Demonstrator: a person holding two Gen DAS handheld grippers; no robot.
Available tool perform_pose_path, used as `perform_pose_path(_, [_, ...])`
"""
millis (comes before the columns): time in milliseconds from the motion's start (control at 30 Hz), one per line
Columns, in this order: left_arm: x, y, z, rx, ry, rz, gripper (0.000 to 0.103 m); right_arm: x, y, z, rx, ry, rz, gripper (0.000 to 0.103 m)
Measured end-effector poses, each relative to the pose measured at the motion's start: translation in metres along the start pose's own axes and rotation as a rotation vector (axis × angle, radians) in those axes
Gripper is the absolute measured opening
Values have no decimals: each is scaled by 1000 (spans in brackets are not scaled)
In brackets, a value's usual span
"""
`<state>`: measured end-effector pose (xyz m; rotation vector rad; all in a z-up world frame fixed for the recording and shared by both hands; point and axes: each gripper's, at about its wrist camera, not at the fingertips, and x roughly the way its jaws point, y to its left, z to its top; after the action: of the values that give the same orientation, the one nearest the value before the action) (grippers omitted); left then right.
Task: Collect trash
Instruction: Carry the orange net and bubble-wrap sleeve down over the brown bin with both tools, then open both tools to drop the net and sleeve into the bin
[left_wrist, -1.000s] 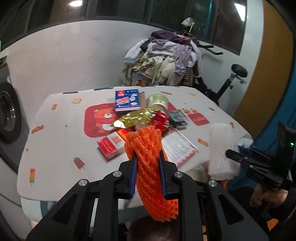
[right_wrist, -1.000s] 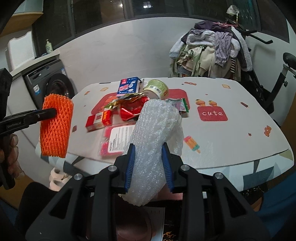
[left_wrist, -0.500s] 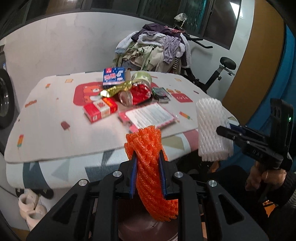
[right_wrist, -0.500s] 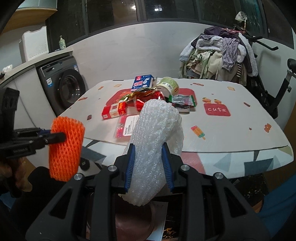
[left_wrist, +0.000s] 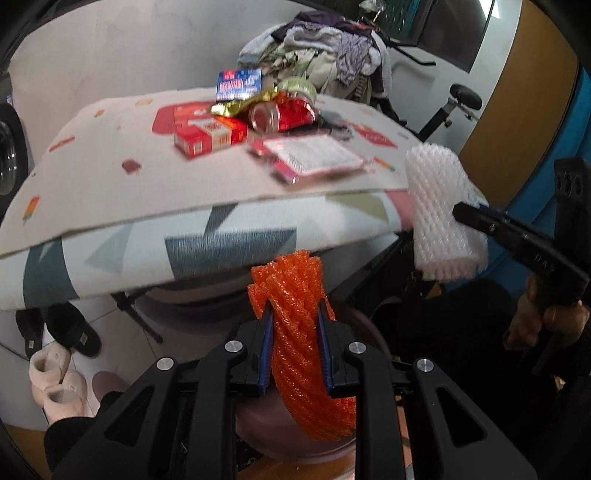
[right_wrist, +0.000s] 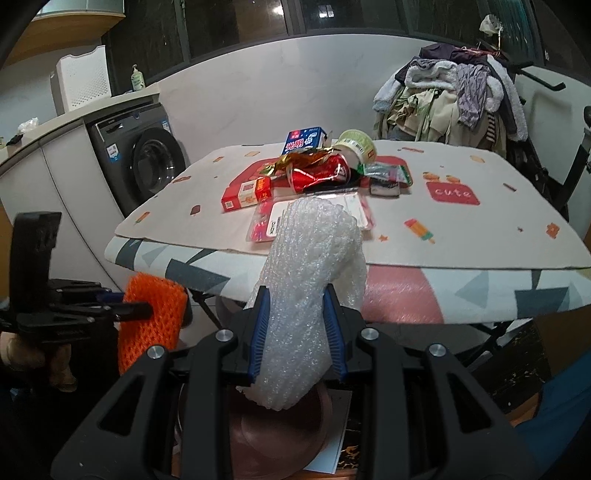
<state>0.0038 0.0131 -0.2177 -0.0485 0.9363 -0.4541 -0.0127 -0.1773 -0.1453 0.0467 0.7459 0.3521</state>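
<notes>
Table (right_wrist: 461, 258): red box (right_wrist: 245, 192), crushed can (right_wrist: 317, 174), blue carton (right_wrist: 304, 140) on top.
Left gripper (left_wrist: 295, 325): angled down below the table edge, clamped on orange foam net (left_wrist: 299, 332).
Right gripper (right_wrist: 295, 325): clamped on white foam net (right_wrist: 306, 280), above pink bin (right_wrist: 280, 435).

An orange foam net (left_wrist: 301, 332) is standing upright at lower centre, and a white foam net (right_wrist: 310, 295) is sitting likewise.

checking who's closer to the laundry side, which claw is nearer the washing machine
Left. The left claw, holding orange netting, is on the washing machine's side; the right claw, gripping white foam wrap, sits farther away.
</notes>
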Motion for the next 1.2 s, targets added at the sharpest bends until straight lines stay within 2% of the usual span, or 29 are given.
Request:
perform_pose_path(200, [13,4,-2,-27,35,-10,24,13,0,-9,3,53,19,32])
perform_pose_path(233, [15,4,-2,-23,45,-7,31,15,0,-10,3,61,22,32])
perform_pose_path(267, [17,3,-3,-20,49,-8,44,18,1,-11,1,74,25,32])
perform_pose_path(367, [14,2,-3,-18,31,1,60,24,4,-14,-13,103,33,32])
perform_pose_path(433, [10,4,-3,-23,13,6,66,31,8,-17,-30,139,47,32])
perform_pose_path(733, [-11,12,-4,-63,-87,59,81,68,21,-34,-86,339,52,32])
perform_pose_path(867, [-15,12,-5,-68,-104,93,84,82,25,-42,-105,415,49,32])
perform_pose_path(1200, [-13,17,-6,-88,-101,115,88,93,37,-50,-164,471,38,35])
